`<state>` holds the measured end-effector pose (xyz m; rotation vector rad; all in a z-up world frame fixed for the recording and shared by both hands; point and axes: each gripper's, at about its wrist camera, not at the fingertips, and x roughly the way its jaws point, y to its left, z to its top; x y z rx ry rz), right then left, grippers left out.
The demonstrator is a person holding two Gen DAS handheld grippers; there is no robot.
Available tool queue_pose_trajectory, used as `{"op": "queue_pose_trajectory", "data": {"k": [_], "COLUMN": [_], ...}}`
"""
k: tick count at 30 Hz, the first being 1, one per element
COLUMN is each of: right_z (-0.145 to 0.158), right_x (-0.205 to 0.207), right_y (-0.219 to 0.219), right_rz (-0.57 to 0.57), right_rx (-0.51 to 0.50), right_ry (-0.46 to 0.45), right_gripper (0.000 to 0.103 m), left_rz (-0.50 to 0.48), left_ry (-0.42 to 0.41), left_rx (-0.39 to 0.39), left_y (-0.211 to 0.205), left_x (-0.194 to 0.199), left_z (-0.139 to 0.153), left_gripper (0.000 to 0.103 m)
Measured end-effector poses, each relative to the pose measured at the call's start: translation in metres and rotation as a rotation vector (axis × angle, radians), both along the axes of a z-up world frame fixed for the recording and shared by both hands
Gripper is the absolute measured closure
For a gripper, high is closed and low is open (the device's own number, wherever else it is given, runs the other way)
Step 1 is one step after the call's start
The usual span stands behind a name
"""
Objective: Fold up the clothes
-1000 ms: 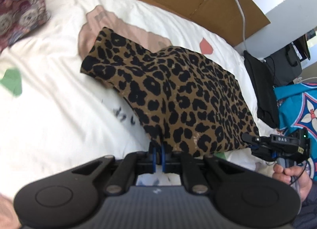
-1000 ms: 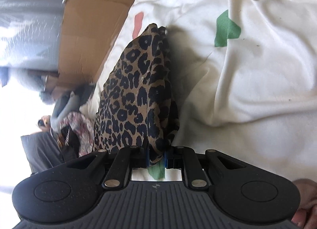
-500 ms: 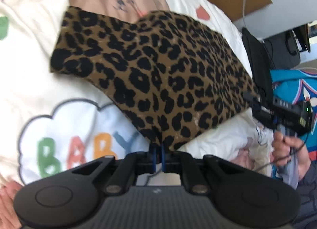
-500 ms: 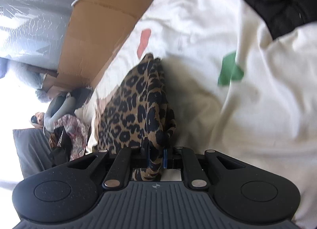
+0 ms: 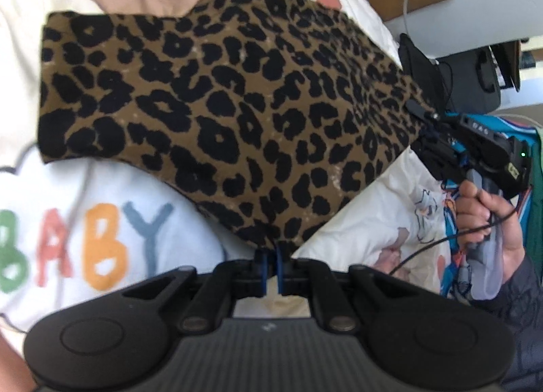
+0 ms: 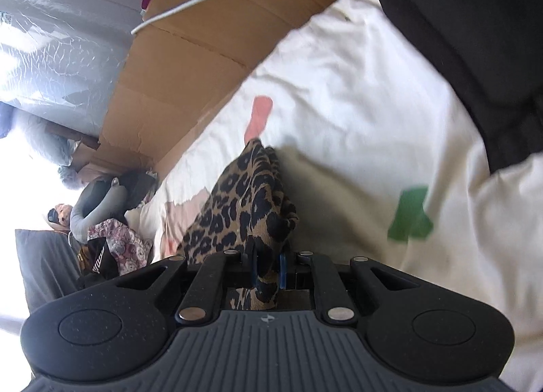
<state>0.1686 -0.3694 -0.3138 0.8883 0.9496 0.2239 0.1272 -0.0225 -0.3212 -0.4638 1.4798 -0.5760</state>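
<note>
The leopard-print garment (image 5: 217,100) is stretched out above a white bed cover (image 5: 85,222) printed with coloured letters. The left hand-held gripper (image 5: 270,256) pinches the cloth's near corner between its blue-tipped fingers. The right hand-held gripper (image 6: 267,268) is clamped on a bunched edge of the same garment, and in the left wrist view it appears at the cloth's far right corner, gripped by a hand (image 5: 488,212). Brown cardboard (image 6: 190,63) stands beyond the bed.

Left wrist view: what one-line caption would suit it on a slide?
Two hand-held grippers, left gripper and right gripper, stretch a leopard-print fabric garment above a white "BABY" printed bedsheet.
</note>
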Motion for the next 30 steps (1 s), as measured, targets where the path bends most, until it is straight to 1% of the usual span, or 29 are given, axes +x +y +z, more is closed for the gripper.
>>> {"op": "queue_pose_trajectory", "data": {"k": [6,12,16,25,30], "right_z": [0.007,0.008,0.013,0.020,0.016], "right_x": [0.022,0.037,0.047,0.073,0.083], "right_y": [-0.001,-0.003,-0.005,-0.007,-0.009], "right_rz": [0.024,0.011,0.013,0.036,0.051], "right_rx": [-0.057,-0.075,-0.089,-0.125,-0.166], "right_ry": [-0.027,-0.047,-0.063,-0.097,-0.078], "right_gripper": [0.093,0.093,0.093,0.093,0.092], "left_rz": [0.079,0.151,0.194,0.206,0.248], "left_ry": [0.048,0.089,0.119,0.122,0.160], "left_rx": [-0.006,-0.022,-0.049,-0.090,-0.091], "left_y": [-0.016,-0.035,-0.046,-0.069,-0.075], "left_x": [-0.004,-0.008,-0.010,-0.010,-0.009], "left_z": [-0.011,-0.019,-0.021,-0.015,-0.020], "left_gripper": [0.097,0.097,0.097,0.097,0.097]}}
